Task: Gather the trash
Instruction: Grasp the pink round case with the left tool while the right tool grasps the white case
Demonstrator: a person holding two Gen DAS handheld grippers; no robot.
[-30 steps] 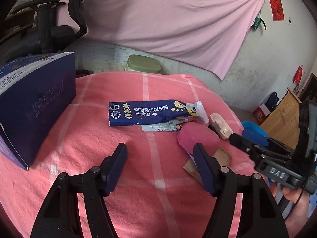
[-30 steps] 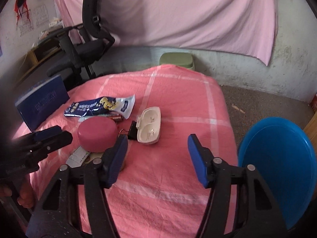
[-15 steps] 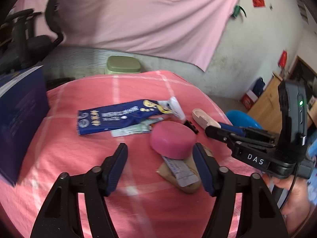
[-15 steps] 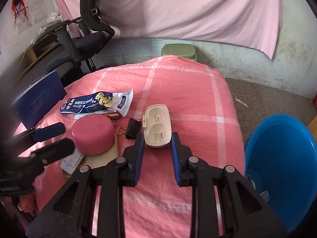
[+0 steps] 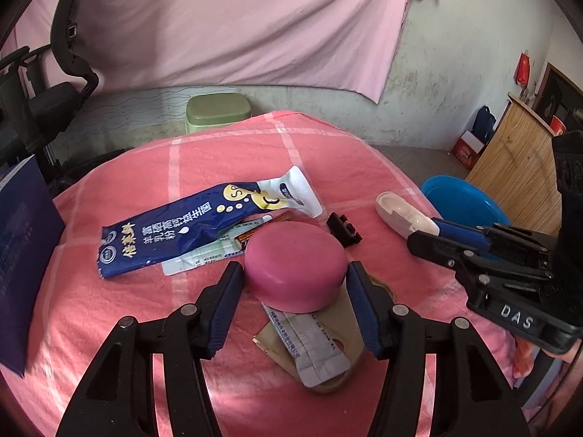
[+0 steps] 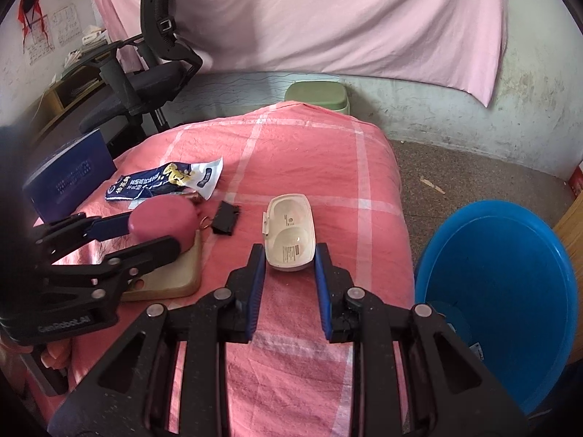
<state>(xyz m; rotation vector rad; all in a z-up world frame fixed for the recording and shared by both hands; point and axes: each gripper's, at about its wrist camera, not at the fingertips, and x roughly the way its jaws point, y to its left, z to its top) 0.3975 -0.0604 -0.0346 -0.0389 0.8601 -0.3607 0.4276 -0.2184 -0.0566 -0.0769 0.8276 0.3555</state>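
The left gripper [image 5: 293, 293] was closing around the pink tub [image 5: 295, 264]; the right gripper [image 6: 288, 264] pinched the white case [image 6: 290, 238] by its end — it might slip before reaching the blue bin [image 6: 499, 276] at three o'clock.

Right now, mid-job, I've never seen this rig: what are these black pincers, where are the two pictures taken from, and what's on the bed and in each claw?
There is no robot: a person holds a two-finger claw in each hand, with a wide-angle camera on each looking along its fingers.

In the left camera's picture, the left claw is closing around a pink round lid, which sits between its fingers on a tan card and a grey sachet.

In the right camera's picture, the right claw is shut on a white case.

On the pink checked cover also lie a blue milk-powder packet and a black binder clip. A blue tub stands beside the bed.
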